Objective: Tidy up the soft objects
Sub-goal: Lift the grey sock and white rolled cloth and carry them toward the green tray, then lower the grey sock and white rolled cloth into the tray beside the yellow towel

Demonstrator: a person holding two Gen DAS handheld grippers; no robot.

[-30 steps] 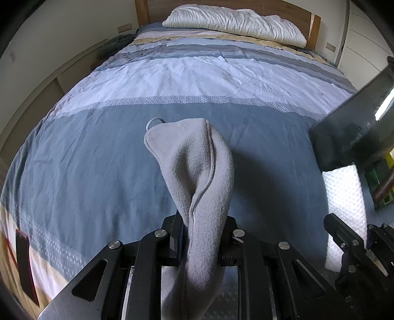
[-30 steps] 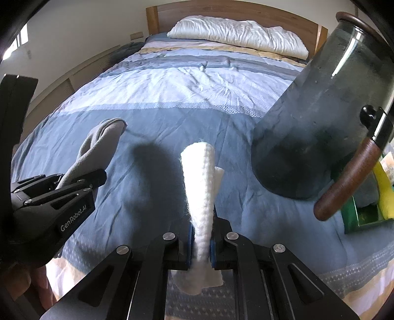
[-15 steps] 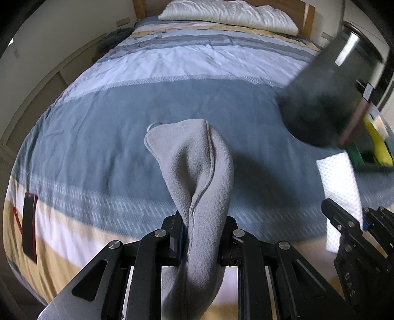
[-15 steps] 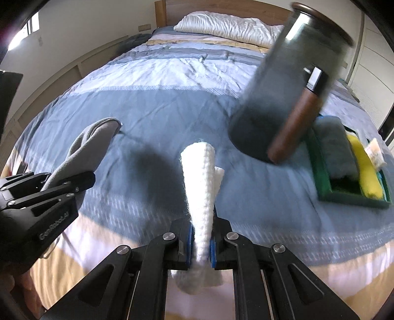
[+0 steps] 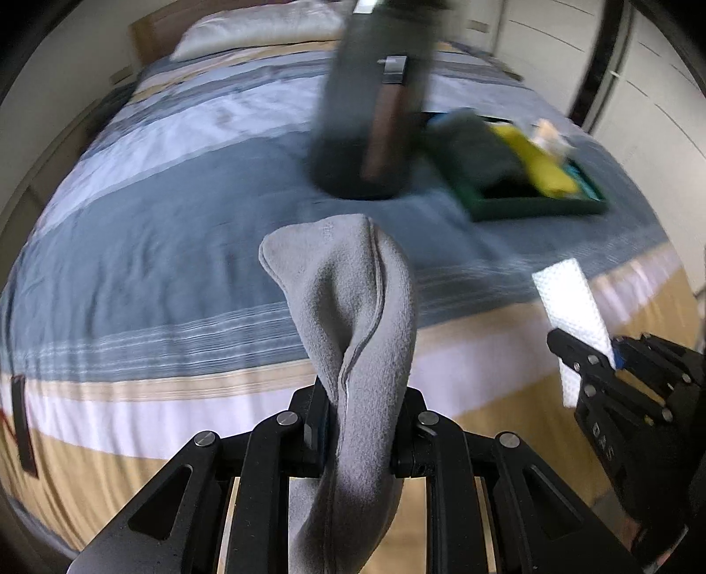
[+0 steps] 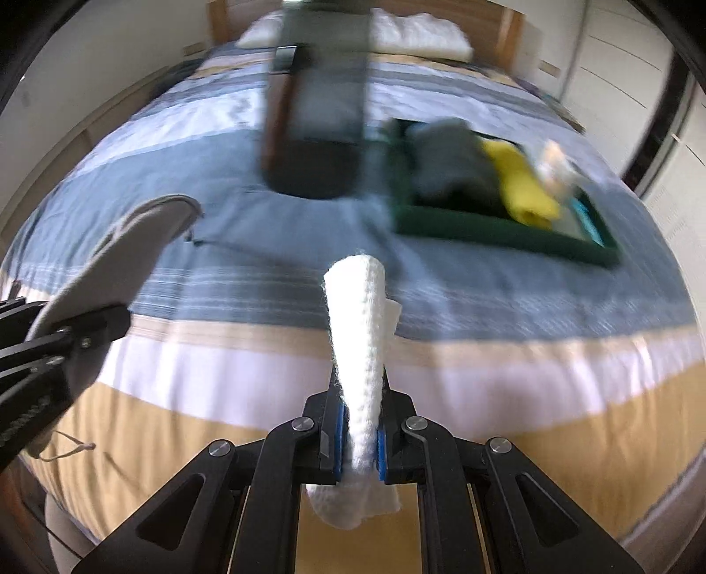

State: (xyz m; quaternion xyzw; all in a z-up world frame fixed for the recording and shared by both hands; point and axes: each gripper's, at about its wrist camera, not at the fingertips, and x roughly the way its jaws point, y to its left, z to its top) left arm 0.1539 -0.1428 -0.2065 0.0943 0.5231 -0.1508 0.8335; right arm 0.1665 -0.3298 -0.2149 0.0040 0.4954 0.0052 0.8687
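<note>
My left gripper [image 5: 359,424] is shut on a grey fleece cloth [image 5: 353,318] that stands up between its fingers; the cloth also shows at the left of the right wrist view [image 6: 128,247]. My right gripper [image 6: 358,437] is shut on a folded white towel [image 6: 359,335], which also shows at the right of the left wrist view [image 5: 571,304]. Both are held off the foot of the bed. A green tray [image 6: 507,229] on the bedspread holds a grey cloth [image 6: 450,159], a yellow cloth [image 6: 525,185] and a pale item.
A tall dark glass jug [image 6: 317,110] with a brown handle stands on the striped blue bedspread [image 6: 220,273], left of the tray. A white pillow [image 5: 260,31] lies by the wooden headboard. Walls and cupboards flank the bed.
Both grippers have pulled back from the bed with their cloths still held. The jug and the green tray now appear farther away and more central; the bed's foot edge has come into view.
</note>
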